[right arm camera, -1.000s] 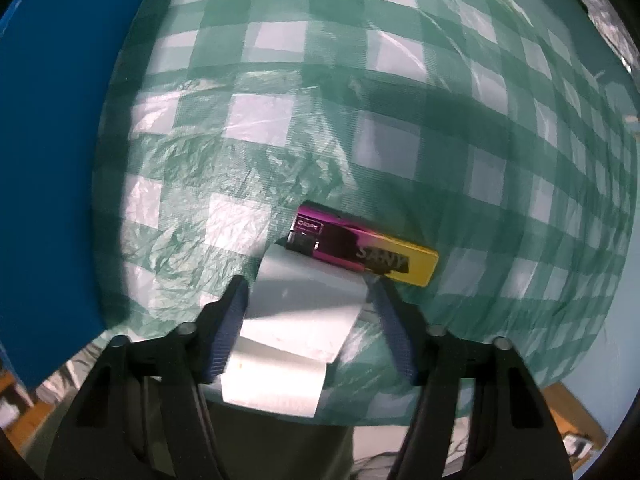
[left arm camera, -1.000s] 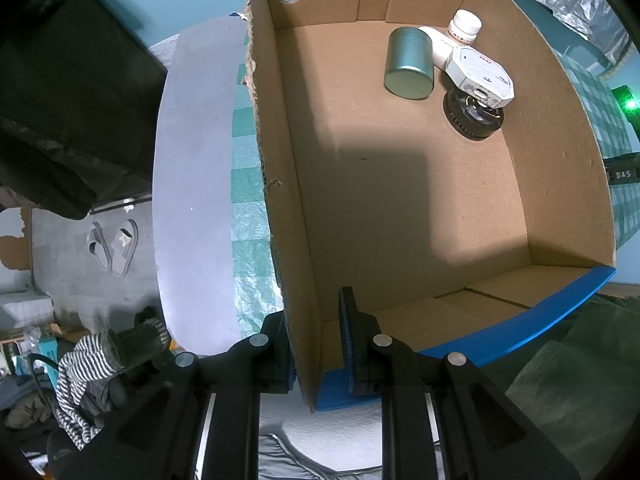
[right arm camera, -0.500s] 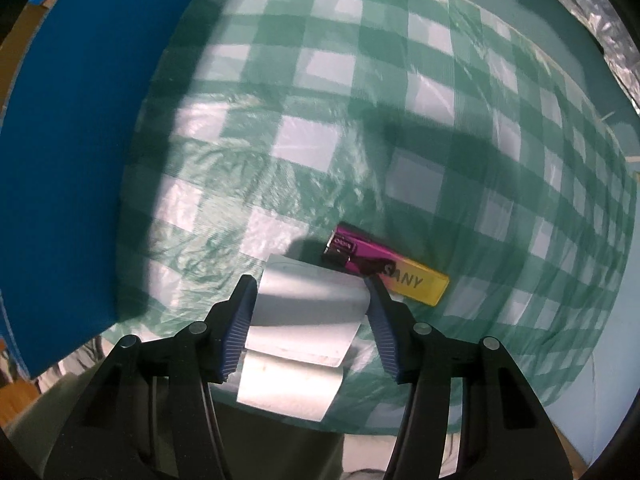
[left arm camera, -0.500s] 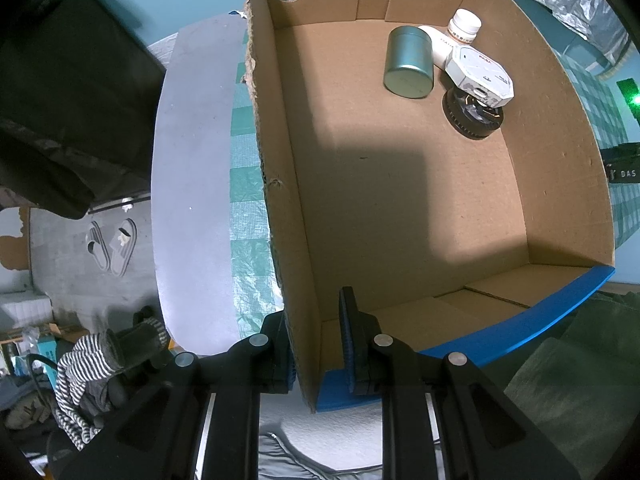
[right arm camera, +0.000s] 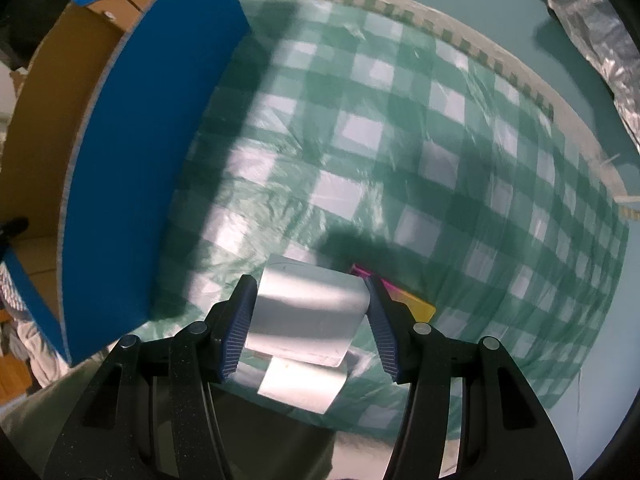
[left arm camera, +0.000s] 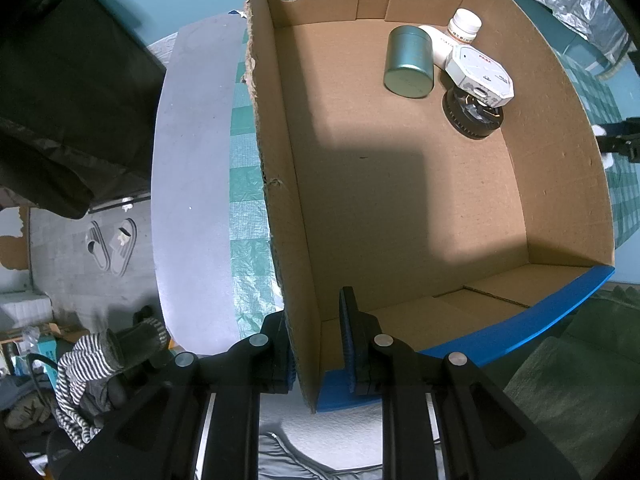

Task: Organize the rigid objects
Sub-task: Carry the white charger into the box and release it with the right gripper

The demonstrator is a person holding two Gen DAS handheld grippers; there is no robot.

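Note:
My left gripper (left arm camera: 316,320) is shut on the left wall of an open cardboard box (left arm camera: 400,200) with blue outer sides. A green tin (left arm camera: 409,62), a white bottle (left arm camera: 460,32), a white octagonal box (left arm camera: 480,72) and a black round part (left arm camera: 472,120) lie in its far right corner. In the right wrist view my right gripper (right arm camera: 308,292) is shut on a silver metal block (right arm camera: 308,312), held above the green checked cloth (right arm camera: 360,140). A pink and yellow lighter (right arm camera: 412,306) lies on the cloth, mostly hidden behind the right finger.
The box's blue side (right arm camera: 140,160) stands close to the left of the right gripper. A grey table rim (left arm camera: 192,184) runs left of the box, with floor and slippers (left arm camera: 112,246) beyond. Crinkled foil (right arm camera: 600,28) lies at the far right.
The right gripper's fingers closed in on the silver block and rose with it off the cloth; the lighter stayed down. The box's side now shows larger at left. The left gripper has not moved.

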